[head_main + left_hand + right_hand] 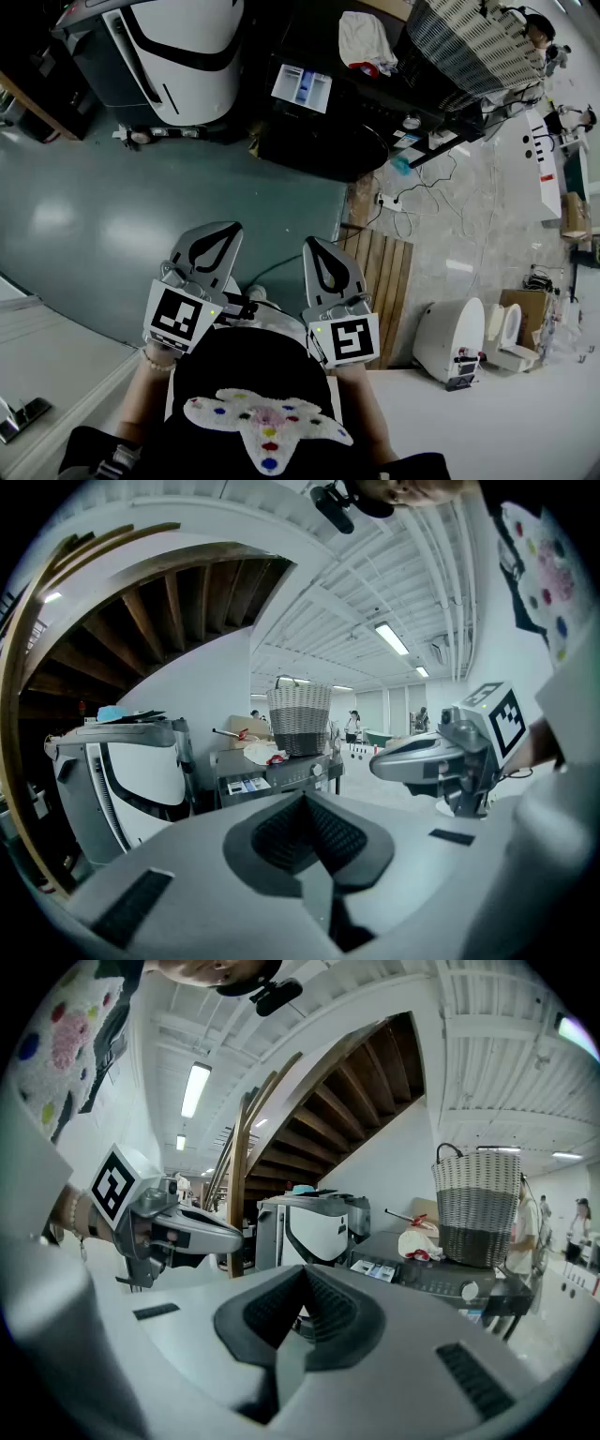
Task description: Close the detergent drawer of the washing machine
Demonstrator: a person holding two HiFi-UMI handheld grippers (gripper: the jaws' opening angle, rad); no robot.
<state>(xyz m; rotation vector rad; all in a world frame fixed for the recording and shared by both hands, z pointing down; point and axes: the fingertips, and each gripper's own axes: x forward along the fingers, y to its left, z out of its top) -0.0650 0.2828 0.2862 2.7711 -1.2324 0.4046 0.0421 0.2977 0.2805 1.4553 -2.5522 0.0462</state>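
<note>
The dark washing machine [323, 103] stands at the far side of the green floor. Its white-and-blue detergent drawer [301, 86] looks pulled out at the front. Both gripper views show the machine [279, 775] [441, 1283] some way ahead, with the drawer [375, 1268] at its upper left corner. My left gripper [208, 246] and right gripper [324, 266] are held side by side close to the person's body, well short of the machine. Each has its jaws shut with nothing between them [307, 829] [302, 1309].
A white-and-black appliance [178, 56] stands left of the washer. A woven laundry basket [459, 37] and a white-and-red cloth [367, 42] lie on top of the washer. To the right are a wooden slat board [384, 281], cables with a power strip [389, 200] and white toilets [450, 337].
</note>
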